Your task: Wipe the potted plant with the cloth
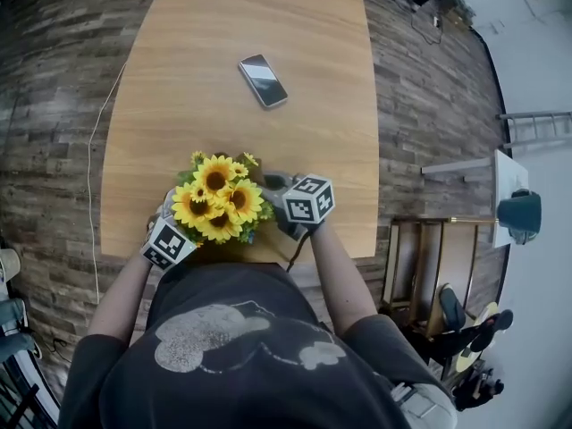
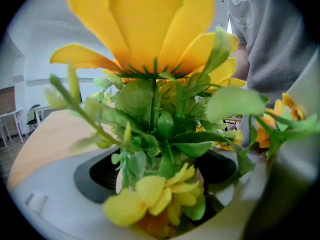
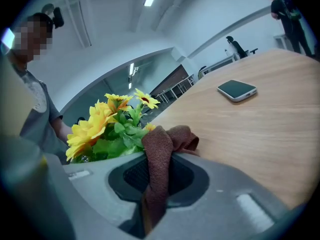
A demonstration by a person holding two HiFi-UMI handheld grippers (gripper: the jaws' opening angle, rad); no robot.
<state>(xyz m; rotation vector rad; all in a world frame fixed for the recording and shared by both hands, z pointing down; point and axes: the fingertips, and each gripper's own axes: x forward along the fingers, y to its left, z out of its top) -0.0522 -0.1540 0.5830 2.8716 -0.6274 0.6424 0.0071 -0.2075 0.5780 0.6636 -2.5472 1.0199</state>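
Wooden table (image 1: 179, 105), potted plant (image 1: 219, 199) at its near edge.
The left claw (image 2: 160, 184) clamps the pot (image 2: 119, 184); the right claw (image 3: 155, 179) pinches a limp cloth (image 3: 165, 144); petals are likely flimsy.

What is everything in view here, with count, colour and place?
table: one, light wood, centre of the room.
phone: one, dark, lying on the table's far middle.
potted plant: one, yellow flowers and green leaves, table's near edge.
cloth: one, brown, hanging from the right claw.
cable: one, white, on the floor left of the table.
left claw: one, grey, closed on the potted plant.
right claw: one, grey, closed on the cloth.
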